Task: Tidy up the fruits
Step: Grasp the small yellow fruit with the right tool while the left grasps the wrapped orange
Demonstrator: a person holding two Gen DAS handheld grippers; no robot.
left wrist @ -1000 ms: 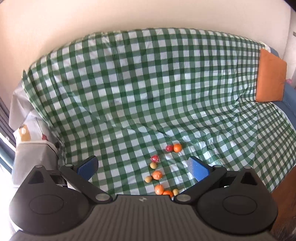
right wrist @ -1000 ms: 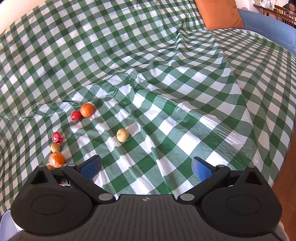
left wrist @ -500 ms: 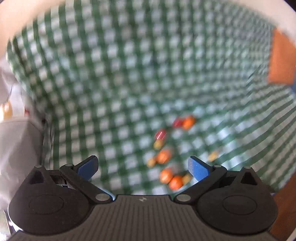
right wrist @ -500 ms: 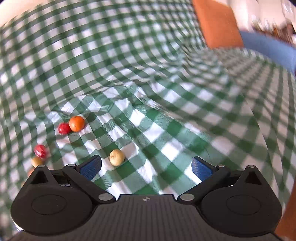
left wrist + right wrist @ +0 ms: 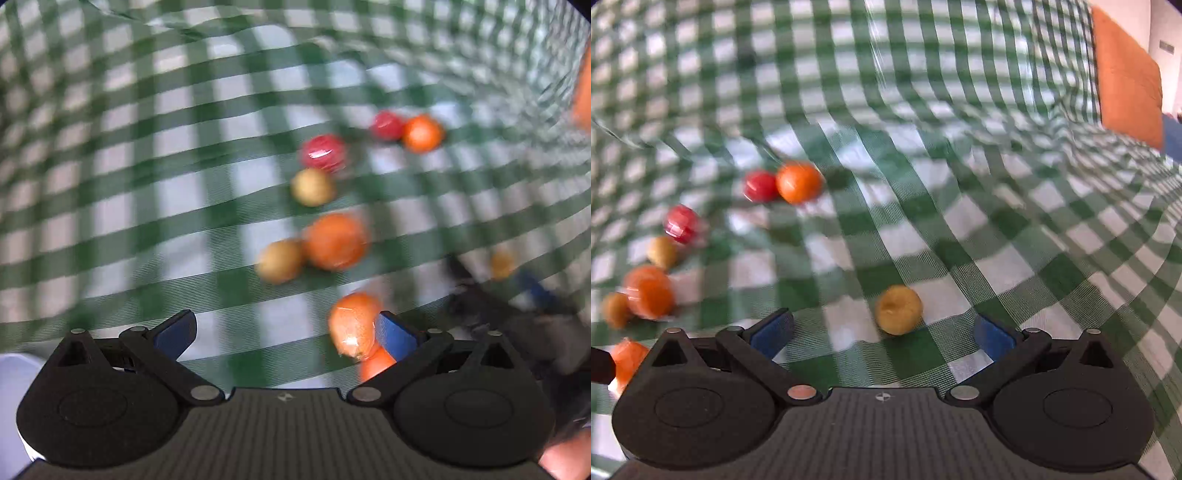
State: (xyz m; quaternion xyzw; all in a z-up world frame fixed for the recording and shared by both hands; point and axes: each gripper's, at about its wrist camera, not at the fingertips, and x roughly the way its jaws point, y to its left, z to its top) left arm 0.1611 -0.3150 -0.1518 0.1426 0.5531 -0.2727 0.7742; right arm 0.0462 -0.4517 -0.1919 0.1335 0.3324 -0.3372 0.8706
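Note:
Several small fruits lie on a green-and-white checked cloth (image 5: 110,184). In the left wrist view an orange fruit (image 5: 352,325) sits just inside the right finger of my open, empty left gripper (image 5: 284,332); a bigger orange (image 5: 334,242), two yellow-brown fruits (image 5: 280,260) and two red ones (image 5: 323,153) lie beyond. In the right wrist view a lone yellow-brown fruit (image 5: 898,309) lies between the tips of my open, empty right gripper (image 5: 882,336). The rest cluster at the left: a red fruit (image 5: 760,185), an orange (image 5: 798,182). Both views are motion-blurred.
An orange cushion (image 5: 1126,77) lies at the far right on the cloth. The right gripper shows blurred at the right edge of the left wrist view (image 5: 517,306). A pale object (image 5: 14,391) sits at the lower left there.
Both grippers have dropped low and close to the fruits, which now look much larger. The lone yellow-brown fruit now lies between the right gripper's tips. Both stay open.

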